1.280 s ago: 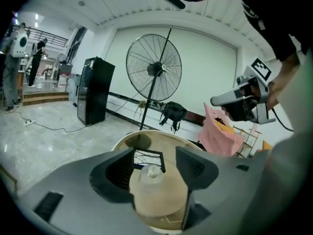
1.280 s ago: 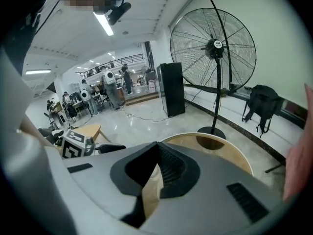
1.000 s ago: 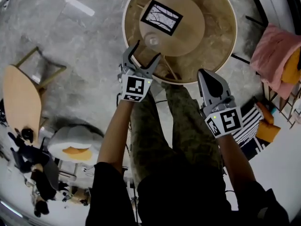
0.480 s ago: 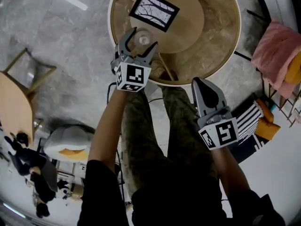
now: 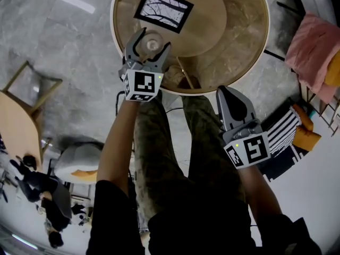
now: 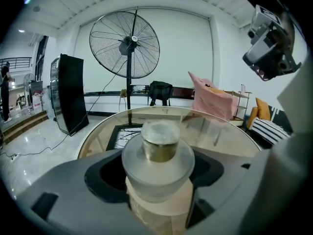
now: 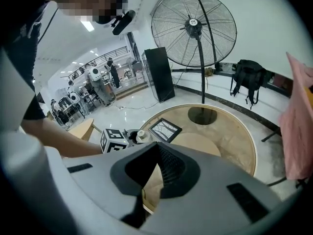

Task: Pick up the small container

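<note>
The small container [image 5: 153,39] is a frosted glass jar with a gold neck and frosted lid [image 6: 157,140]. It stands on a round wooden disc near the front edge of the round glass table [image 5: 249,62]. My left gripper [image 5: 152,44] is open, one jaw on each side of the jar with dark gaps between pads and glass. My right gripper [image 5: 228,91] is shut and empty. It hangs over the person's right knee, short of the table's rim. In the right gripper view the jar [image 7: 141,135] shows small beside the left marker cube [image 7: 113,140].
A framed picture of branches [image 5: 162,9] lies on the table just beyond the jar. A pink cloth [image 5: 311,47] and a striped cushion [image 5: 284,132] are to the right, a wooden chair [image 5: 21,121] to the left. A standing fan [image 6: 126,43] is behind the table.
My left gripper has moved forward over the table edge until its open jaws straddle the jar. The right gripper has stayed about where it was, shut.
</note>
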